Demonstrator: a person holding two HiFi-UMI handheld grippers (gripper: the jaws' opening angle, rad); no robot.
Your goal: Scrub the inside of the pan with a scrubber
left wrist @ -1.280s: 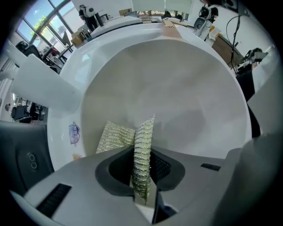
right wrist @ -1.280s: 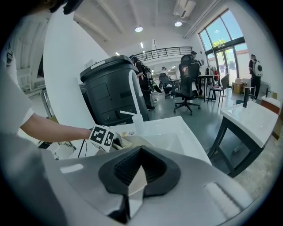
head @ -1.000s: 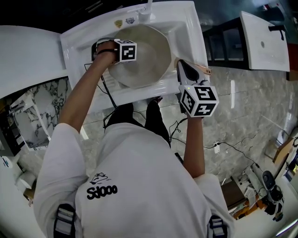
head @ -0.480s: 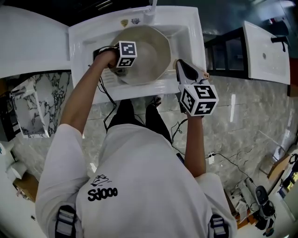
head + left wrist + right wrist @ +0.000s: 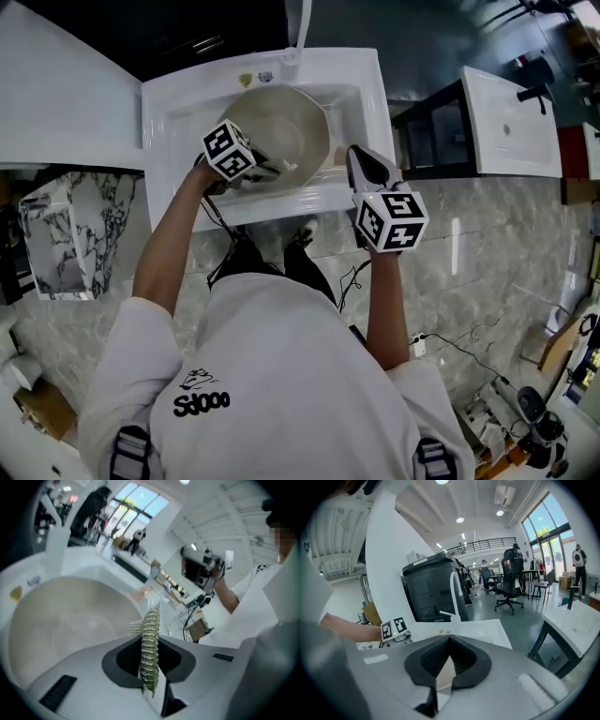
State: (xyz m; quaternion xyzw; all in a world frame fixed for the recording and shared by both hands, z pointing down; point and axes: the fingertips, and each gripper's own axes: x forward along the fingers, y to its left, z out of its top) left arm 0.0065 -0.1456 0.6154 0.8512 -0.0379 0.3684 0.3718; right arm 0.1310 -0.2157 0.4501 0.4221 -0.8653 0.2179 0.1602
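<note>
Jaws of the left gripper (image 5: 149, 644) are seen clamped on a metal mesh scrubber (image 5: 151, 620), which is held on edge at the near rim of the cream pan (image 5: 281, 127); whether it touches the pan cannot be told. The pan is set in the white sink (image 5: 164, 112) below the tap (image 5: 302, 23), with its hollow turned up. The right gripper (image 5: 449, 644) is held at the pan's right side, and its jaws are closed on a thin pale handle (image 5: 443, 674), of which only the narrow edge is shown.
</note>
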